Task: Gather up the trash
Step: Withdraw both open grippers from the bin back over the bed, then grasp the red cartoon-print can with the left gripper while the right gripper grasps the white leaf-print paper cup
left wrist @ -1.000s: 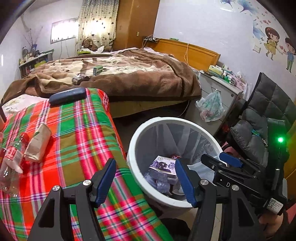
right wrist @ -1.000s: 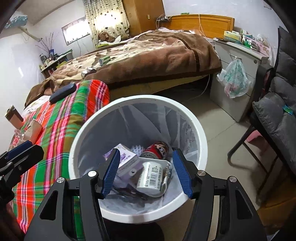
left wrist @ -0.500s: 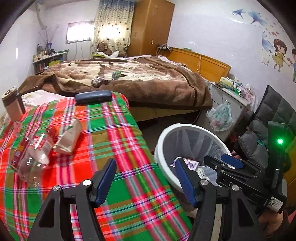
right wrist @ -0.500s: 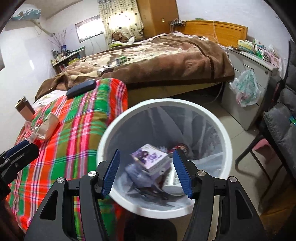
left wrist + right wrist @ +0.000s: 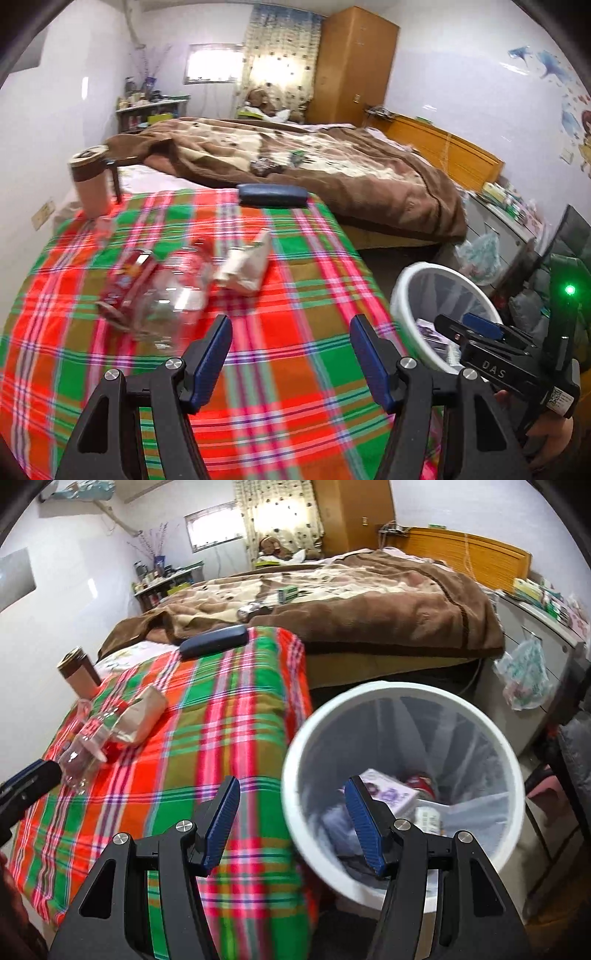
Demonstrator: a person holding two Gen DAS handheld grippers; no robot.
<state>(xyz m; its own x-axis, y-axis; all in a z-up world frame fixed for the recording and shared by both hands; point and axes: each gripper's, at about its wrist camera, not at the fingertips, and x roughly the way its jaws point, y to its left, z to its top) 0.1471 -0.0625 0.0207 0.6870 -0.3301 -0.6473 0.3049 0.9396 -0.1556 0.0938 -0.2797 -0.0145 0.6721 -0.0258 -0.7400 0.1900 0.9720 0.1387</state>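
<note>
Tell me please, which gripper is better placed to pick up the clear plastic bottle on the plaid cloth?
Probably the left gripper: open, empty, over the cloth, with the clear plastic bottle just ahead. The right gripper, also open, sits by the white trash bin, farther away.

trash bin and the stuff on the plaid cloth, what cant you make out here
- Trash bin bottom: right wrist view, hidden under the boxes and by the right hand-held gripper.
- Clear bottle: left wrist view, label motion-blurred.
- Paper carton: print too blurred to read.
</note>
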